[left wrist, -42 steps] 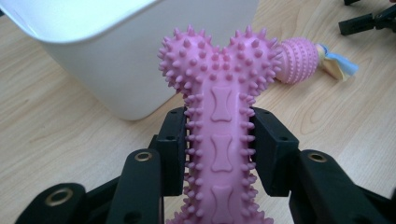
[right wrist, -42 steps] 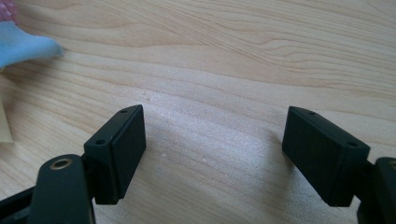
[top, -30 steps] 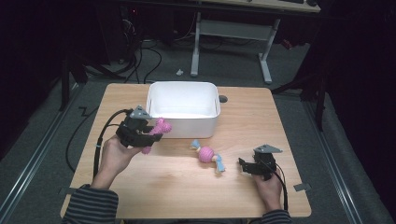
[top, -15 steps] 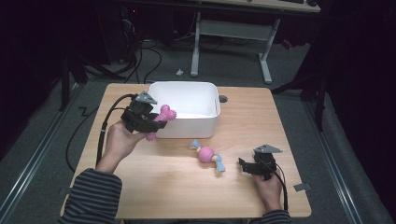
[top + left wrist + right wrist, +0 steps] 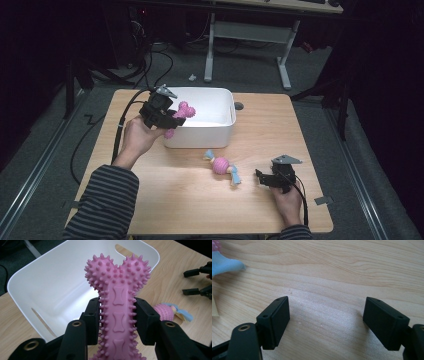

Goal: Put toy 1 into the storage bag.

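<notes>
Spanning most of the high view, the wooden desk (image 5: 300, 130) carries everything else. Next in size is the white bin (image 5: 210, 120), a rounded rectangular tub with slot handles, standing at the far middle of the desk with its open top up.

At the bin's near-left corner the person's left hand (image 5: 135, 137) holds the left gripper (image 5: 172, 120) raised above the desk. Its fingers (image 5: 147, 323) are clamped on the shaft of a pink spiked bone toy (image 5: 117, 302), one pad pressing each side. The bone's long axis runs straight along the gripper's own line: its free, two-lobed end points away from the hand and out over the bin's rim, above the white interior, while the other end is hidden down between the fingers. In the high view the toy lies roughly level, pointing toward the right and slightly away from the person.

At the near right, the right gripper (image 5: 261, 178) rests low at the desk in the right hand (image 5: 287, 202); its fingers (image 5: 274, 320) stand wide apart with bare wood between them.

Smallest is a pink ball toy with pale blue cloth ends (image 5: 221, 166), lying on the desk in front of the bin, just left of the right gripper.
</notes>
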Demonstrator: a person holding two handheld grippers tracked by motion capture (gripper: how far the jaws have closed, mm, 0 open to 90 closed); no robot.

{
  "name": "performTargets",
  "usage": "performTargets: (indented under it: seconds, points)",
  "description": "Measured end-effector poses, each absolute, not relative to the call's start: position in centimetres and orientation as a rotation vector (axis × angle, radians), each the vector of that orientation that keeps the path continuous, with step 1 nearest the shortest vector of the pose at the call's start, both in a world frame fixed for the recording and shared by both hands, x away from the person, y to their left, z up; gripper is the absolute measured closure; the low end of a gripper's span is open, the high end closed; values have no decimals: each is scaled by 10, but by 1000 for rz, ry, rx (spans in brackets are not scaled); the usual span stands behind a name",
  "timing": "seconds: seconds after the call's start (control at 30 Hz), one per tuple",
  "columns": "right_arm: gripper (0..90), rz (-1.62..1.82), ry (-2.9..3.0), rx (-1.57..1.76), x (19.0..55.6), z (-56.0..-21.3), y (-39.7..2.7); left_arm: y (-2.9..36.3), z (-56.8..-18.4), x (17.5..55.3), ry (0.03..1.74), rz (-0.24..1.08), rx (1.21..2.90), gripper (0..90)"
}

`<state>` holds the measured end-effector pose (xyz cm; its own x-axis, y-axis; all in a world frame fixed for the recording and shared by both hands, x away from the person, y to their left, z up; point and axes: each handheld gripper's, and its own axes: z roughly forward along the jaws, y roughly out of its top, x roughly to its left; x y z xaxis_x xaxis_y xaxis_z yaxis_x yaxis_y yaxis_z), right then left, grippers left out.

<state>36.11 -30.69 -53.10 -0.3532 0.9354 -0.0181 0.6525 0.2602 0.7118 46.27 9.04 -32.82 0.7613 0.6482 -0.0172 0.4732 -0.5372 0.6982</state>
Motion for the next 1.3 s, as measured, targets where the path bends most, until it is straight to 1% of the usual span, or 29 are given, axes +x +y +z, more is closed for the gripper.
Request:
performTargets:
  seconds: [0.13, 0.27, 0.53, 0.87, 1.3]
  points:
    - [214, 862, 2097, 1438, 361, -531, -307, 86, -325, 470, 846, 334, 2240, 588]
    - [214, 862, 2097, 1439, 361, -531, -307, 84, -324, 480, 863, 299, 2220, 588]
    - [214, 863, 2096, 1440, 361, -531, -307, 78, -327, 496, 899, 320, 2216, 588]
    - [214, 862, 2097, 1439, 361, -531, -307, 79, -341, 515, 970, 337, 2186, 587]
    - [214, 862, 2097, 1439, 361, -531, -307, 71, -358, 530, 1009, 391, 2201, 585]
